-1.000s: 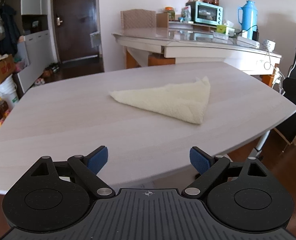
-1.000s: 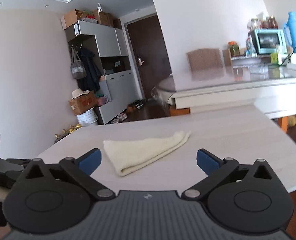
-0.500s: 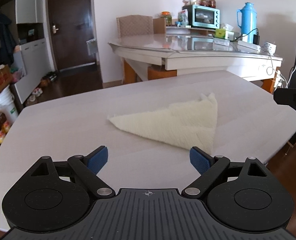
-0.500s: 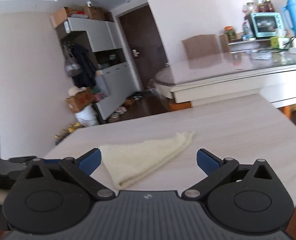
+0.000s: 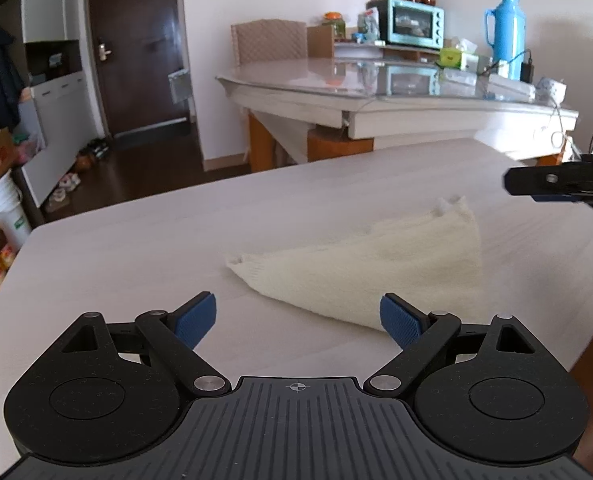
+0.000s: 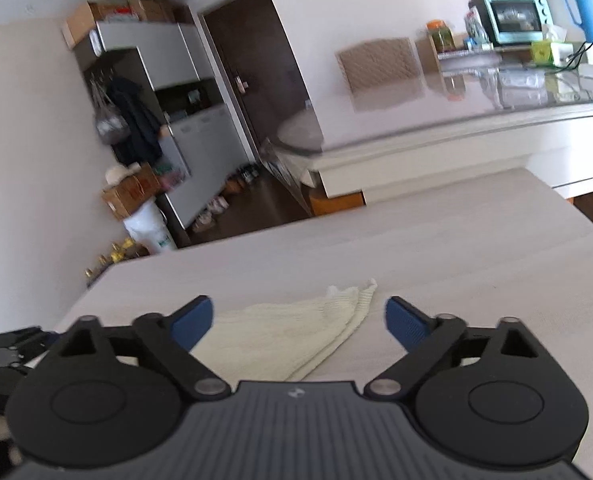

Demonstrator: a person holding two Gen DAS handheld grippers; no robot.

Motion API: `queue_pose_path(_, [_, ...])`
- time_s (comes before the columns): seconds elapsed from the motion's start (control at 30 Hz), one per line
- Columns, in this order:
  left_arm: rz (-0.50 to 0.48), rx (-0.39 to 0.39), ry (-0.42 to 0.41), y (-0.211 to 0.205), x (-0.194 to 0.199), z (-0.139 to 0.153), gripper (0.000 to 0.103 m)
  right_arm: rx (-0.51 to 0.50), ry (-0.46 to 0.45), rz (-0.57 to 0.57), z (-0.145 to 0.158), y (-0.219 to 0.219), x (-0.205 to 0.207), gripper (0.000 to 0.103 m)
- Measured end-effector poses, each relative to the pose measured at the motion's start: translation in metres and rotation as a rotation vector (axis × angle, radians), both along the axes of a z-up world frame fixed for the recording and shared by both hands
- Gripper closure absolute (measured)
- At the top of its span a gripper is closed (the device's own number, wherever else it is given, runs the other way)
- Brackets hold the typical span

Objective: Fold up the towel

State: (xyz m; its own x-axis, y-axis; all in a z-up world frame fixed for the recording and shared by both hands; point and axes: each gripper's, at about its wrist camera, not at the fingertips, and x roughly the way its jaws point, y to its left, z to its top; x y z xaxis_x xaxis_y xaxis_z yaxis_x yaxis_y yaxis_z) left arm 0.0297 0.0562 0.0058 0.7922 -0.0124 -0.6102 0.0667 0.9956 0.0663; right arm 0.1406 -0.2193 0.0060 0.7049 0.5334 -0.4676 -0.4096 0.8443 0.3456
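A cream towel (image 5: pixel 380 268), folded into a triangle, lies flat on the pale wooden table (image 5: pixel 136 248). My left gripper (image 5: pixel 298 316) is open and empty, just short of the towel's near edge. My right gripper (image 6: pixel 298 318) is open and empty above the towel (image 6: pixel 288 332), whose pointed corner lies between its blue pads. The right gripper also shows at the right edge of the left wrist view (image 5: pixel 556 184), above the table beyond the towel's far corner.
A second table (image 5: pixel 396 92) stands behind with a teal toaster oven (image 5: pixel 410 26), a blue thermos (image 5: pixel 504 36) and cables. A dark door (image 5: pixel 136 48), cabinets, boxes and a white bucket (image 5: pixel 4 216) are to the left.
Both grippers have moved forward and lower toward the towel. The right gripper has come into the left wrist view at the right edge. The towel has not moved.
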Motion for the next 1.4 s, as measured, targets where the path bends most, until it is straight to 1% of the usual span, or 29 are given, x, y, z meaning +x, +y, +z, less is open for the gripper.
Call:
queue_pose_path(0.07, [-0.003, 0.004, 0.019, 0.006, 0.009, -0.001, 0.010, -0.052, 0.018, 0.002, -0.005, 0.011, 0.011, 0.026])
queue_pose_path(0.1, [-0.003, 0.003, 0.022, 0.009, 0.010, -0.001, 0.010, -0.074, 0.034, 0.004, -0.008, 0.016, 0.016, 0.028])
queue_pose_path(0.17, [0.000, -0.004, 0.020, 0.015, 0.015, 0.000, 0.010, -0.095, 0.060, 0.009, -0.013, 0.023, 0.025, 0.043])
queue_pose_path(0.23, [0.004, -0.004, 0.016, 0.019, 0.018, 0.001, 0.010, -0.112, 0.094, 0.016, -0.018, 0.027, 0.032, 0.045])
queue_pose_path(0.3, [0.008, -0.010, 0.016, 0.023, 0.021, 0.001, 0.010, -0.130, 0.099, 0.017, -0.021, 0.030, 0.033, 0.046])
queue_pose_path(0.33, [0.008, -0.013, 0.016, 0.025, 0.022, 0.000, 0.010, -0.142, 0.100, 0.018, -0.023, 0.031, 0.034, 0.051])
queue_pose_path(0.4, [0.007, -0.014, 0.019, 0.027, 0.025, -0.002, 0.010, -0.133, 0.105, 0.015, -0.024, 0.030, 0.034, 0.052])
queue_pose_path(0.43, [0.006, -0.015, 0.021, 0.027, 0.026, -0.003, 0.010, -0.133, 0.107, 0.017, -0.024, 0.030, 0.034, 0.055])
queue_pose_path(0.47, [0.005, -0.016, 0.023, 0.028, 0.027, -0.004, 0.010, -0.133, 0.103, 0.016, -0.023, 0.029, 0.033, 0.060])
queue_pose_path(0.53, [0.004, -0.020, 0.028, 0.028, 0.029, -0.007, 0.010, -0.135, 0.104, 0.014, -0.023, 0.029, 0.033, 0.063])
queue_pose_path(0.57, [0.005, -0.021, 0.030, 0.029, 0.029, -0.008, 0.010, -0.134, 0.102, 0.008, -0.023, 0.028, 0.033, 0.071])
queue_pose_path(0.6, [0.006, -0.022, 0.030, 0.029, 0.029, -0.008, 0.010, -0.133, 0.101, 0.003, -0.022, 0.028, 0.032, 0.075])
queue_pose_path(0.67, [0.011, -0.024, 0.033, 0.030, 0.029, -0.010, 0.010, -0.121, 0.089, -0.007, -0.020, 0.026, 0.031, 0.090])
queue_pose_path(0.73, [0.015, -0.022, 0.034, 0.032, 0.028, -0.011, 0.010, -0.101, 0.072, -0.015, -0.016, 0.024, 0.031, 0.095])
queue_pose_path(0.8, [0.017, -0.018, 0.034, 0.034, 0.027, -0.010, 0.010, -0.098, 0.054, -0.015, -0.012, 0.024, 0.029, 0.095])
queue_pose_path(0.87, [0.014, -0.008, 0.028, 0.038, 0.024, -0.007, 0.010, -0.110, 0.028, 0.019, -0.003, 0.030, 0.021, 0.095])
queue_pose_path(0.93, [0.014, 0.008, 0.024, 0.044, 0.019, -0.003, 0.010, -0.099, 0.008, 0.078, 0.008, 0.038, 0.010, 0.095])
queue_pose_path(1.07, [0.017, 0.029, 0.017, 0.064, 0.008, 0.009, 0.010, -0.080, -0.019, 0.239, 0.021, 0.068, -0.023, 0.095])
queue_pose_path(1.1, [0.020, 0.032, 0.016, 0.069, 0.005, 0.011, 0.010, -0.080, -0.020, 0.272, 0.022, 0.075, -0.029, 0.095])
queue_pose_path(1.17, [0.032, 0.044, 0.016, 0.082, -0.003, 0.016, 0.010, -0.079, -0.021, 0.387, 0.023, 0.098, -0.052, 0.095])
queue_pose_path(1.2, [0.040, 0.051, 0.016, 0.089, -0.007, 0.019, 0.010, -0.082, -0.022, 0.417, 0.022, 0.105, -0.058, 0.095])
queue_pose_path(1.27, [0.057, 0.063, 0.018, 0.100, -0.015, 0.022, 0.010, -0.096, -0.026, 0.520, 0.020, 0.126, -0.080, 0.095])
queue_pose_path(1.4, [0.089, 0.084, 0.024, 0.116, -0.030, 0.023, 0.010, -0.109, -0.010, 0.600, 0.011, 0.149, -0.100, 0.095])
